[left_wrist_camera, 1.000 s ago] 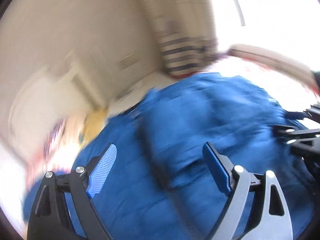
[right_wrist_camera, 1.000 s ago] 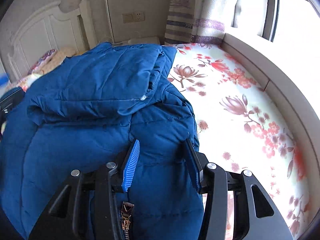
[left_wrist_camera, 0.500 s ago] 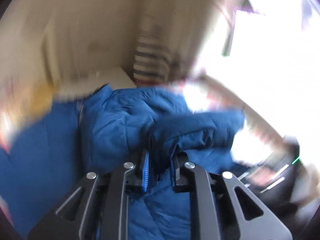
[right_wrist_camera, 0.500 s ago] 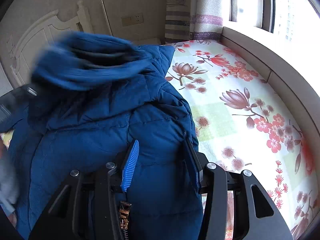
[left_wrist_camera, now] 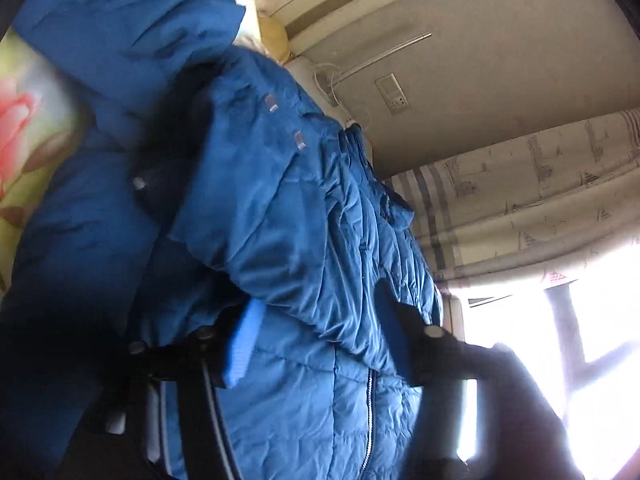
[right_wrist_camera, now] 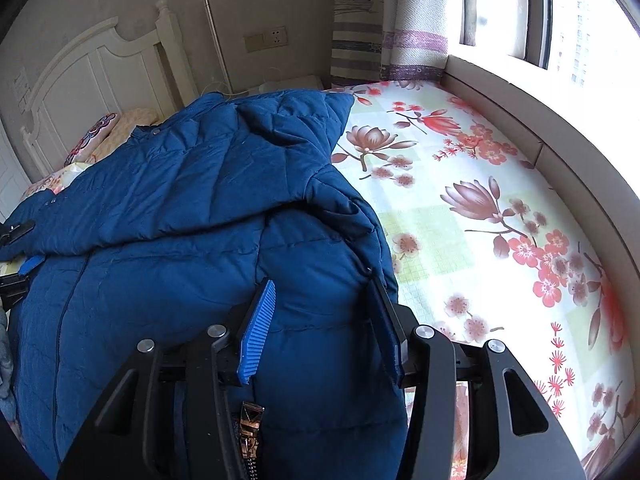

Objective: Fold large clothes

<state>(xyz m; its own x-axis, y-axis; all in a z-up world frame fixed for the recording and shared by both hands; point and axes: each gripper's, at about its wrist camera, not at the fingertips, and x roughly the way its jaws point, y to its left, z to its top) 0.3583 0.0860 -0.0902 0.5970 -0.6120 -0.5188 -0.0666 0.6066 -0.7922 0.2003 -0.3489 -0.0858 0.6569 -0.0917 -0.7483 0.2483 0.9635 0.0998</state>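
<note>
A large blue quilted puffer jacket [right_wrist_camera: 192,208] lies on the floral bedsheet [right_wrist_camera: 480,200], with its upper part folded down over its lower body. My right gripper [right_wrist_camera: 320,320] is open, its fingers pressed on the jacket's near right edge beside the zipper pull [right_wrist_camera: 250,424]. My left gripper [left_wrist_camera: 316,340] is open and tilted, low against the folded jacket [left_wrist_camera: 304,216]; it also shows at the left edge of the right wrist view [right_wrist_camera: 20,248].
A white headboard [right_wrist_camera: 92,80] and pillows [right_wrist_camera: 104,136] stand at the far left. A wall socket [right_wrist_camera: 266,38] and curtain [right_wrist_camera: 384,20] are behind. A padded window ledge [right_wrist_camera: 560,148] runs along the bed's right side.
My left gripper shut on the jacket's upper part, swung it over toward the near side, then opened and let it go. The fold now lies flat. The right gripper stayed put.
</note>
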